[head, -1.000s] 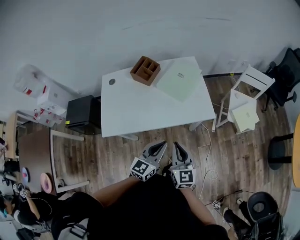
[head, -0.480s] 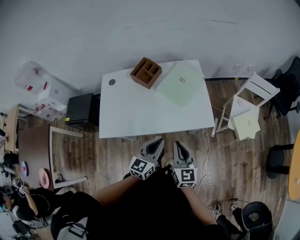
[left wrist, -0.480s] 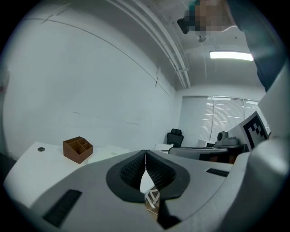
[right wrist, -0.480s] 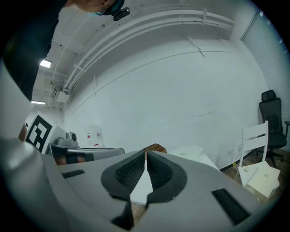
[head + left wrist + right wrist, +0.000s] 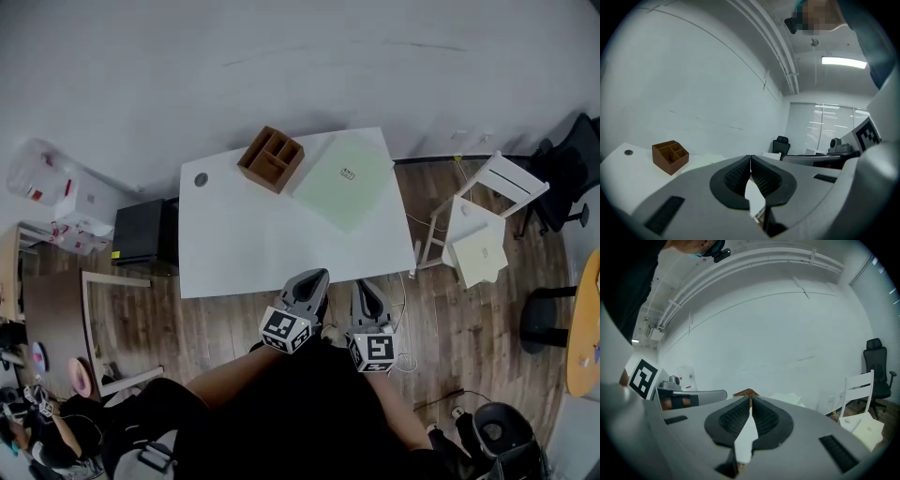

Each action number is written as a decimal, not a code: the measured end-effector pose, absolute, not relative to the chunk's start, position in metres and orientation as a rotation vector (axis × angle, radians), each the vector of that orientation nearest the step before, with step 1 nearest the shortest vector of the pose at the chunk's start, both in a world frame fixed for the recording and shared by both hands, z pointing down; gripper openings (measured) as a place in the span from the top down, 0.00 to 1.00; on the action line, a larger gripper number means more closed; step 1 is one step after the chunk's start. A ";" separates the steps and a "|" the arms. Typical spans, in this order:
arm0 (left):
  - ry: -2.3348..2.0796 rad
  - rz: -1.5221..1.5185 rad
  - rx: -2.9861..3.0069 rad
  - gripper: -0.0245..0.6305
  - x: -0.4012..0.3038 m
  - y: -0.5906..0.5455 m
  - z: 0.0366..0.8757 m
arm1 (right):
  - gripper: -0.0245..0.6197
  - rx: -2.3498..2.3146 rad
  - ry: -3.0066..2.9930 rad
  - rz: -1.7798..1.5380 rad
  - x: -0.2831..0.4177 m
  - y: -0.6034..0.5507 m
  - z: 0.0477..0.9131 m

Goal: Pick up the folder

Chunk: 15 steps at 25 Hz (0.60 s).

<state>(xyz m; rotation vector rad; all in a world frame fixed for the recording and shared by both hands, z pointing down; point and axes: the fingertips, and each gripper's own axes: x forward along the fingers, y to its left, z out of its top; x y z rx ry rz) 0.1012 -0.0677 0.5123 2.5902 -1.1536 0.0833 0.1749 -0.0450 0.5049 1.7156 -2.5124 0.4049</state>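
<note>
Left gripper (image 5: 317, 277) and right gripper (image 5: 364, 286): both jaws closed, nothing between them. They sit lower centre of frame, at the near edge of the white table (image 5: 253, 234). Pale green folder (image 5: 345, 180) lies flat at the table's upper right corner, just beside the brown desk organizer (image 5: 271, 158), well apart from both grippers.

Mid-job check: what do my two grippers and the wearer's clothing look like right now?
The left gripper and right gripper match: grey tapered shells, black ribbed pads, each with a white cube of black square markers. The person wears a black top.
</note>
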 end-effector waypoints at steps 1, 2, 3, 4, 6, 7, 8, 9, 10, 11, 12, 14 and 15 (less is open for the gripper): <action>-1.160 0.081 2.580 0.94 0.101 -0.078 0.514 | 0.90 1.711 -2.508 0.406 0.176 -0.054 0.506; -1.165 0.079 2.572 0.94 0.100 -0.088 0.517 | 0.90 1.706 -2.504 0.408 0.176 -0.063 0.508; -1.167 0.078 2.566 0.94 0.100 -0.097 0.519 | 0.90 1.702 -2.501 0.413 0.176 -0.071 0.510; -1.165 0.078 2.562 0.94 0.100 -0.107 0.521 | 0.90 1.702 -2.497 0.422 0.177 -0.080 0.512; -1.151 0.078 2.558 0.94 0.101 -0.126 0.523 | 0.90 1.721 -2.484 0.451 0.180 -0.100 0.514; -1.144 0.078 2.558 0.94 0.102 -0.135 0.523 | 0.90 1.739 -2.477 0.457 0.183 -0.111 0.513; -1.138 0.077 2.562 0.94 0.103 -0.145 0.522 | 0.90 1.759 -2.471 0.449 0.186 -0.123 0.511; -1.135 0.077 2.565 0.94 0.103 -0.155 0.521 | 0.90 1.779 -2.467 0.436 0.188 -0.136 0.508; -1.134 0.078 2.566 0.94 0.103 -0.165 0.522 | 0.90 1.796 -2.464 0.426 0.191 -0.148 0.505; -1.133 0.080 2.566 0.94 0.102 -0.175 0.523 | 0.90 1.808 -2.460 0.424 0.193 -0.160 0.505; -1.133 0.086 2.565 0.94 0.101 -0.185 0.525 | 0.90 1.816 -2.453 0.429 0.195 -0.171 0.506; -1.127 0.102 2.557 0.94 0.098 -0.202 0.533 | 0.90 1.824 -2.429 0.452 0.197 -0.188 0.514; -1.120 0.111 2.551 0.94 0.096 -0.211 0.537 | 0.90 1.828 -2.415 0.467 0.198 -0.195 0.520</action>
